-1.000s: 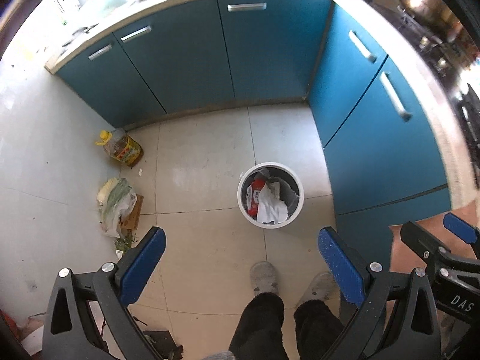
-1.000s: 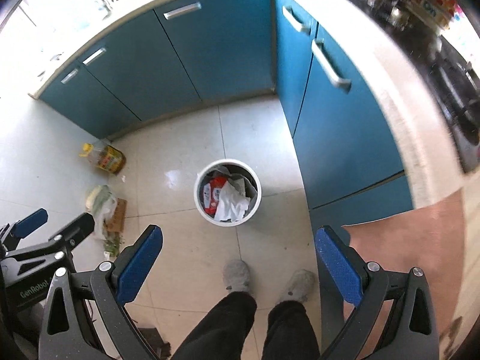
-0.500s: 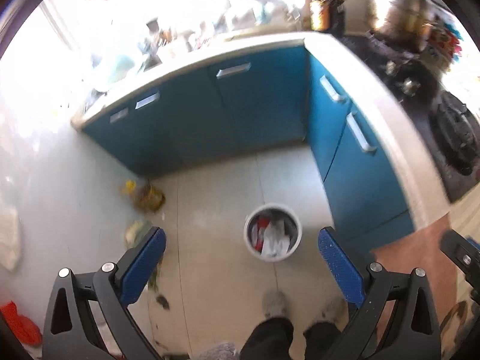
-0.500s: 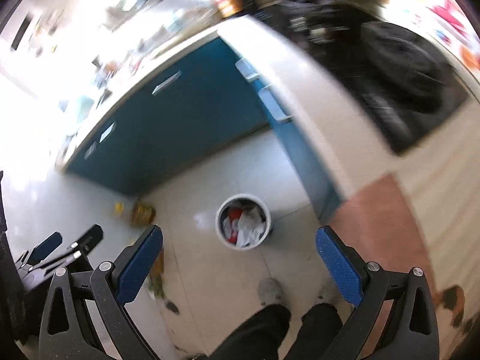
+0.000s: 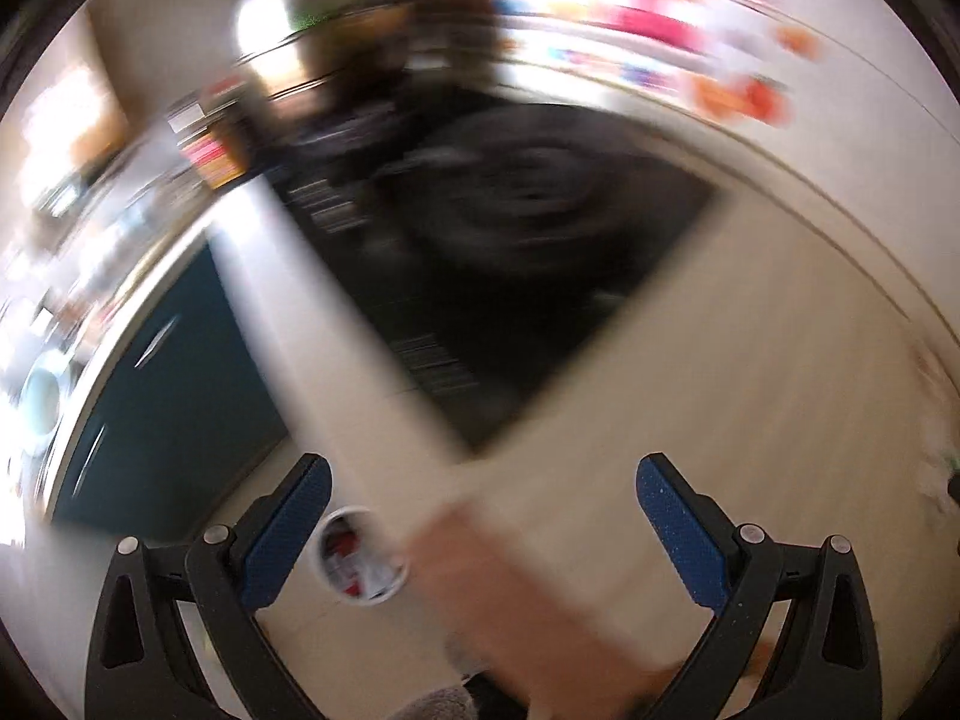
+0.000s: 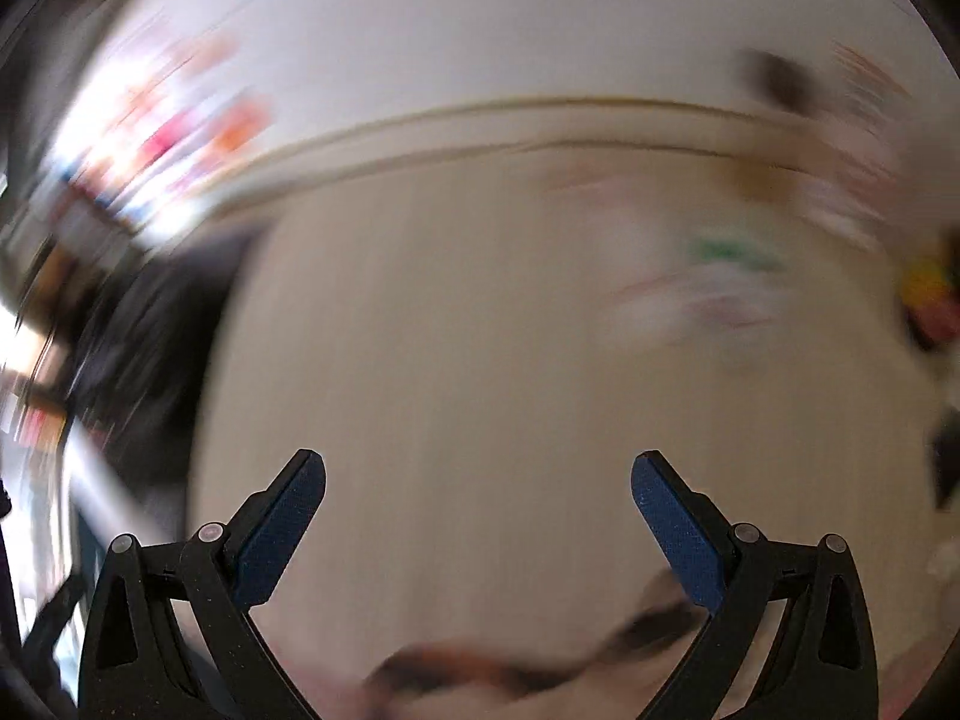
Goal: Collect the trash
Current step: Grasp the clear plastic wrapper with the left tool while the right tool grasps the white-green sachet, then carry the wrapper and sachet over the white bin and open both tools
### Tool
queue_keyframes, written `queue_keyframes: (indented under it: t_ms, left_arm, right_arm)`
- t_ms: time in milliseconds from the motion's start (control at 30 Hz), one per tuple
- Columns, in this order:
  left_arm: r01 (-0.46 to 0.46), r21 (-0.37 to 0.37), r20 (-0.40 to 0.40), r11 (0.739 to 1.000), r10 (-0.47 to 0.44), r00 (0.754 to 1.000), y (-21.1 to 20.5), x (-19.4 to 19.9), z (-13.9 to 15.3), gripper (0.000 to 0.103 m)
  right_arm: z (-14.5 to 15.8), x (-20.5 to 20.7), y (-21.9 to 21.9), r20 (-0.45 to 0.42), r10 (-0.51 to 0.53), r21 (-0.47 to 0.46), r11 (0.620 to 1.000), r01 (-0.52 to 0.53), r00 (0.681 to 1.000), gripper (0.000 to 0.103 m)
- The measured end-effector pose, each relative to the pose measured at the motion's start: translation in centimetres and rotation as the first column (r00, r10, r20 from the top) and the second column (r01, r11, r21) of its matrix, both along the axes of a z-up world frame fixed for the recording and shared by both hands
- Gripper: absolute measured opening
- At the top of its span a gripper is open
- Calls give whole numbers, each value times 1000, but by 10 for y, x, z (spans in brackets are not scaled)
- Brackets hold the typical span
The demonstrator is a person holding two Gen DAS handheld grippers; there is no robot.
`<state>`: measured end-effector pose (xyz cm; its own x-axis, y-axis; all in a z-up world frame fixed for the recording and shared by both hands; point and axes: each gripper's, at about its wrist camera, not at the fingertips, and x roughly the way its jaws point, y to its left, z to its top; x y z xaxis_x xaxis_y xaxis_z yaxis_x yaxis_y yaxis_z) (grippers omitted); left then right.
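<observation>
Both views are heavily motion-blurred. In the left wrist view the white trash bin (image 5: 360, 561), holding red and white litter, shows small on the floor at the bottom, just right of the left finger. My left gripper (image 5: 483, 474) is open and holds nothing, high above the light countertop (image 5: 690, 372). My right gripper (image 6: 478, 468) is also open with nothing between its blue pads, over the same pale countertop (image 6: 480, 330). Blurred white and green litter (image 6: 714, 282) lies on the counter at the far right of the right wrist view.
A black cooktop (image 5: 510, 252) is set into the counter ahead of the left gripper. Blue cabinet fronts (image 5: 162, 372) stand at the left. A wall with colourful blurred items (image 5: 630, 30) runs behind. Red and yellow objects (image 6: 927, 300) sit at the counter's right edge.
Both grippers have swung up and to the right, from looking down at the bin on the floor to facing the countertop and cooktop. Both stay open and hold nothing.
</observation>
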<state>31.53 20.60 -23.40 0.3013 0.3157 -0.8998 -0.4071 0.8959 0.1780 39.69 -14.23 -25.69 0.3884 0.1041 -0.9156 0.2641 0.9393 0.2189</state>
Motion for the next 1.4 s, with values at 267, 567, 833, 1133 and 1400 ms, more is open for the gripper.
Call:
queue_keyframes:
  t_ms: [267,567,833,1133,1400]
  left_arm:
    - [342,-291,-92,894,-382,920,-206,144,-46,103]
    - [389,-479,-170,787,-518,838,-320,207,-114,88]
    - [454,-366,-185,812,-542,820,-308,205,-123,5]
    - [376,-232,-174,897,-419,891,-228,156,-115,4]
    - [257,-224,-91,940,-283,955,-139,98,-75,4]
  right_arm:
    - [-43,37,-178,-52,-320,1,947,320,946,103]
    - [-64,39,-235,-59,-340,58,937,344,938,83]
    - [-80,57,-214,-65,-273,144,949,280,960,83]
    - [-101,78,-131,-68,-113,-218,971,96,991,46]
    - [-73,47,-79,42,-6,-167,986,13,999,5]
